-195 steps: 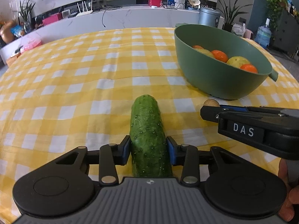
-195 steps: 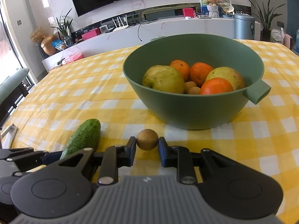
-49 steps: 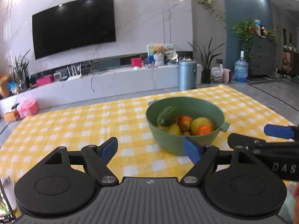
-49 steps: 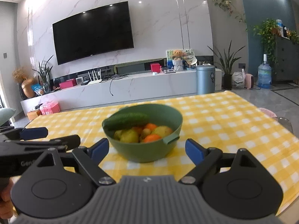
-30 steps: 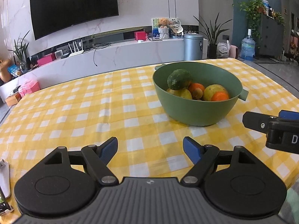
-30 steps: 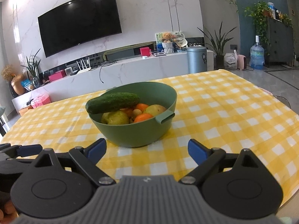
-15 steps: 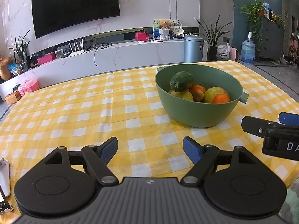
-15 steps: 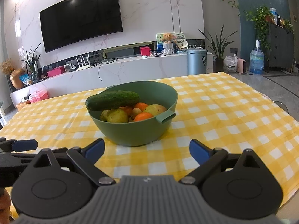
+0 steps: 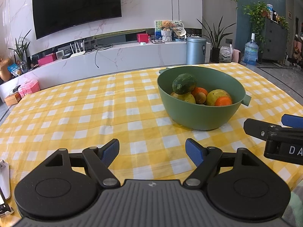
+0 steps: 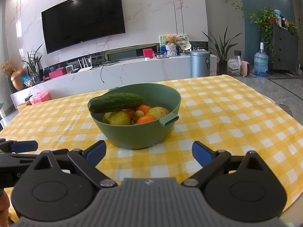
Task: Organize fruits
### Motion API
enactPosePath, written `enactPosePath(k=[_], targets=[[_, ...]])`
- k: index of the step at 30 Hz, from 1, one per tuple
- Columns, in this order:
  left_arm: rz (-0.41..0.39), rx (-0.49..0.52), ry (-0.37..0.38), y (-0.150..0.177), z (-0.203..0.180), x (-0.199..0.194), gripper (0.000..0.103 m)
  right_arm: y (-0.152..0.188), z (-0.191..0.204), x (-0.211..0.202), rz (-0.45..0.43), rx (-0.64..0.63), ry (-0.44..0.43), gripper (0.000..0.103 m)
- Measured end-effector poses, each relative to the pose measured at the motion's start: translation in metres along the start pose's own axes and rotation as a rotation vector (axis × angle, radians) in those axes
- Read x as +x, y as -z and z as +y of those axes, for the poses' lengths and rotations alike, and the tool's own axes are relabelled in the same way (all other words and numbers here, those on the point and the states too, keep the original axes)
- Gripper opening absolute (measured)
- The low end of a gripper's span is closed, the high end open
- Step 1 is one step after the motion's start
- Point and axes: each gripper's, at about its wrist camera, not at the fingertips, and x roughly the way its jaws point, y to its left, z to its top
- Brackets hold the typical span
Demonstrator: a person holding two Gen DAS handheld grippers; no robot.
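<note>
The bowl [image 10: 136, 130] sits on the counter [image 10: 227, 117] ahead of both empty, wide-spread claws, nearer the right claw [image 10: 148, 154] than the left claw [image 9: 152, 150]. The cucumber [image 10: 115, 102] lies crosswise atop the fruit, over the bowl's left rim.

Cucumber and small brown fruit moved from the cloth into the bowl; both grippers emptied and pulled back.

The cucumber [image 10: 115, 102], earlier clamped in the left gripper [image 9: 152, 152], now lies atop the fruit in the bowl [image 10: 132, 134]. The small brown fruit [image 9: 200, 97], earlier in the right gripper [image 10: 149, 152], sits among the oranges. Both grippers' jaws now gape wide near the table's near edge.
</note>
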Motion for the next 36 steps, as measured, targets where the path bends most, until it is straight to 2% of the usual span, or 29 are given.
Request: enactPosePath(k=[36], targets=[[0.005, -0.006, 0.001, -0.0015, -0.0005, -0.0016, 0.093, -0.0020, 0.0000, -0.0003, -0.005, -0.009, -0.001, 0.094]])
